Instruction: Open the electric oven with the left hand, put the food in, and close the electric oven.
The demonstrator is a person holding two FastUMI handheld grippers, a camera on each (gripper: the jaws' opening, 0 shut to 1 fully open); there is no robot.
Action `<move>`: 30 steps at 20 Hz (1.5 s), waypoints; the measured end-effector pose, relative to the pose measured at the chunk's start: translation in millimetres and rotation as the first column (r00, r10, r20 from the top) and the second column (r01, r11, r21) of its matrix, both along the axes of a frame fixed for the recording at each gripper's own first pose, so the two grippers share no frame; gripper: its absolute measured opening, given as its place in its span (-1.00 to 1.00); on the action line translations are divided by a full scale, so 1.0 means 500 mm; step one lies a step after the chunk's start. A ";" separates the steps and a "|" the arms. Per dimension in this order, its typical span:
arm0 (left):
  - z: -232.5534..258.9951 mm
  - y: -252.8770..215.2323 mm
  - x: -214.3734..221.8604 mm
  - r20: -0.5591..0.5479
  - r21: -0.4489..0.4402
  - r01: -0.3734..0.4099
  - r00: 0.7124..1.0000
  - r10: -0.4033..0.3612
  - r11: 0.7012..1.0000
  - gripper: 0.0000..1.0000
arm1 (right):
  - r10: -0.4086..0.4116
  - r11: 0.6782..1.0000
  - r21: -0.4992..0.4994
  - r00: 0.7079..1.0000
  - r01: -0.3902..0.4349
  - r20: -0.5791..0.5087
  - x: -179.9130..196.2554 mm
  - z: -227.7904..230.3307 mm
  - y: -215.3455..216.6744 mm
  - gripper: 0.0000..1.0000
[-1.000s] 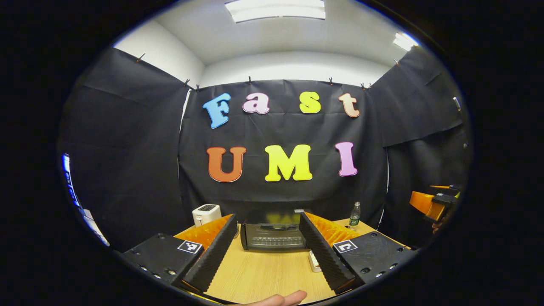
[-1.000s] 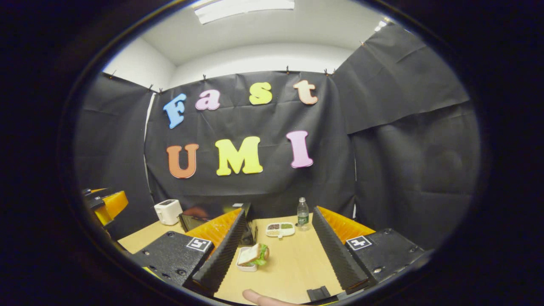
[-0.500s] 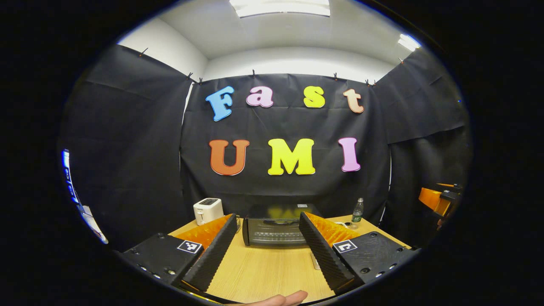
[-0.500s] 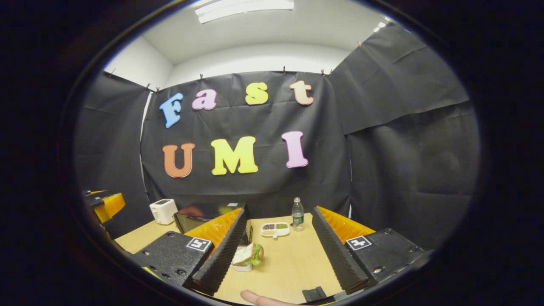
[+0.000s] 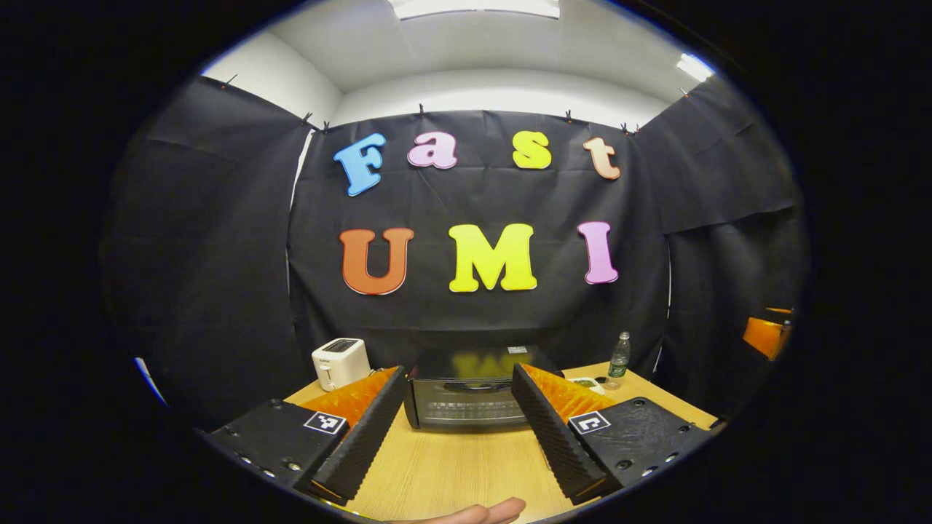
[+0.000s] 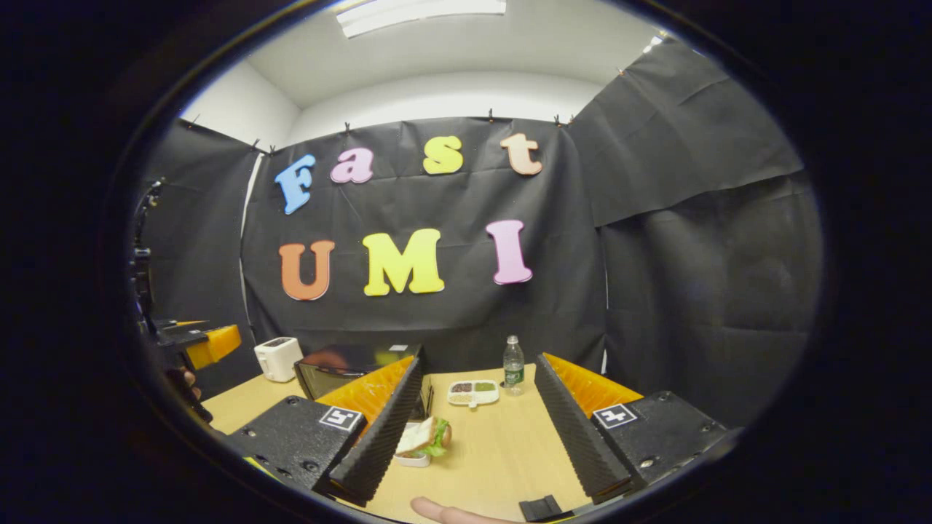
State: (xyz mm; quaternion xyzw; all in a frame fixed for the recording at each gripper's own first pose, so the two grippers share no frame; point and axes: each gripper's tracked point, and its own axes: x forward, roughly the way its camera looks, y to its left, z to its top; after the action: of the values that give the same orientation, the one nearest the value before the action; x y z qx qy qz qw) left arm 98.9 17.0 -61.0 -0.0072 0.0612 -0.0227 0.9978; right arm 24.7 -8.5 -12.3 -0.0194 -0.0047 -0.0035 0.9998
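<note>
text: none legible | bottle (image 6: 513,364) label: too small | gripper markers: no readable characters

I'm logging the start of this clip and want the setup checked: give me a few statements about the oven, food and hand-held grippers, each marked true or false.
1. The electric oven has its door shut. True.
2. The left hand-held gripper grips the oven handle. False: it is open, short of the oven.
3. The sandwich lies on the table. True.
4. The right hand-held gripper holds the sandwich. False: it is open and empty.
5. The water bottle lies tipped over. False: it stands upright.
</note>
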 end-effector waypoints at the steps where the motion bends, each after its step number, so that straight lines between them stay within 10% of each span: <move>1: -0.020 -0.005 0.032 -0.023 -0.003 0.004 1.000 -0.004 1.000 0.90 | 0.003 1.000 -0.001 1.000 -0.003 -0.003 0.010 -0.001 -0.001 0.79; 4: -0.092 -0.025 0.115 -0.126 -0.053 0.028 0.991 -0.035 0.998 0.91 | 0.014 1.000 -0.012 1.000 -0.014 -0.010 0.043 -0.013 -0.006 1.00; 14: -0.248 -0.096 0.352 -0.284 -0.048 0.078 0.955 -0.088 0.996 0.86 | 0.010 0.999 -0.041 0.998 -0.013 -0.057 0.109 -0.069 -0.062 0.79; 15: -0.262 -0.104 0.364 -0.300 -0.045 0.079 0.950 -0.089 0.996 0.86 | 0.008 0.999 -0.039 0.998 -0.011 -0.057 0.114 -0.072 -0.070 1.00; 27: -0.365 -0.116 0.411 -0.453 0.008 0.073 0.889 -0.061 0.997 0.69 | 0.084 0.996 -0.028 0.996 -0.084 -0.012 0.114 -0.086 -0.097 0.79; 28: -0.362 -0.113 0.408 -0.456 0.006 0.073 0.888 -0.062 0.997 0.93 | 0.078 0.996 -0.031 0.997 -0.078 -0.005 0.113 -0.082 -0.100 1.00; 30: -0.367 -0.116 0.399 -0.464 0.003 0.070 0.884 -0.060 0.998 0.94 | 0.077 0.996 -0.033 0.997 -0.077 -0.003 0.106 -0.082 -0.098 0.79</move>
State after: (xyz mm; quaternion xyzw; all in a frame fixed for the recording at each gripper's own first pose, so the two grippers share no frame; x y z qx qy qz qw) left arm 298.6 -41.0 -244.8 -0.0003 0.2981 -0.0532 0.9531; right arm 77.9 -57.6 -53.1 -0.0358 -0.0045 0.0351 0.9987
